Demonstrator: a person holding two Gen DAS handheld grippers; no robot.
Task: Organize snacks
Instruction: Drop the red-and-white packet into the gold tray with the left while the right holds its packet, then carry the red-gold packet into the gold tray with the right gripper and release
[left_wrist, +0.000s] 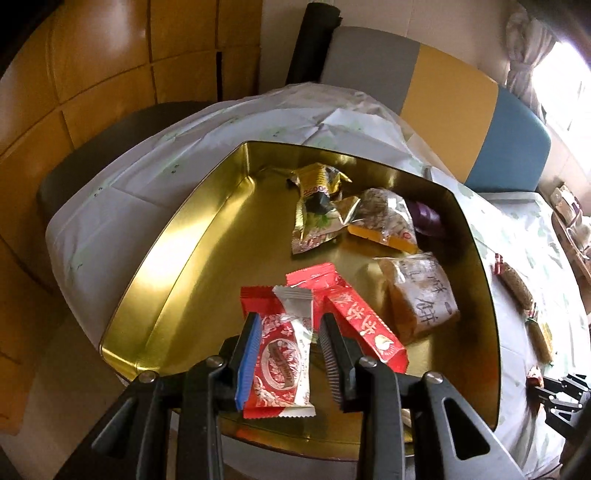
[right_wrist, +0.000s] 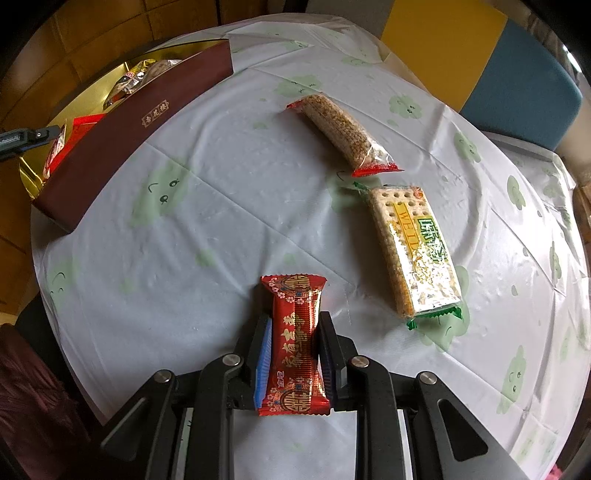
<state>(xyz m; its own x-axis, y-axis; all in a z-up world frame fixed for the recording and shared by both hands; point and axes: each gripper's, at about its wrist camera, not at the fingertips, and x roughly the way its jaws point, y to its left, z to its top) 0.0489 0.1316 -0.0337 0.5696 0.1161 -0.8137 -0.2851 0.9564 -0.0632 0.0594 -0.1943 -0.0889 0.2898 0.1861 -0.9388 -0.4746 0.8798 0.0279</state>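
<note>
1. Left wrist view: left gripper (left_wrist: 286, 354) has its fingers spread around a red-and-white snack (left_wrist: 282, 363) over the gold tin (left_wrist: 177, 254); the snack could slide out crooked.
2. Right gripper (right_wrist: 295, 350) pinches a red wrapped snack (right_wrist: 295, 343) above the worktop (right_wrist: 203, 240); the slick wrapper may slip.

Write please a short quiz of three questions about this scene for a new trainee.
1. True or false: the left gripper is over the gold tin.
2. What sits between the fingers of the right gripper? A) green cracker pack B) dark red snack pack C) nothing
3. How many snacks lie loose on the tablecloth in the right wrist view?

Key
1. True; a red and white snack sits between its fingers.
2. B, the dark red snack pack.
3. Two: the sesame bar and the green cracker pack.
</note>
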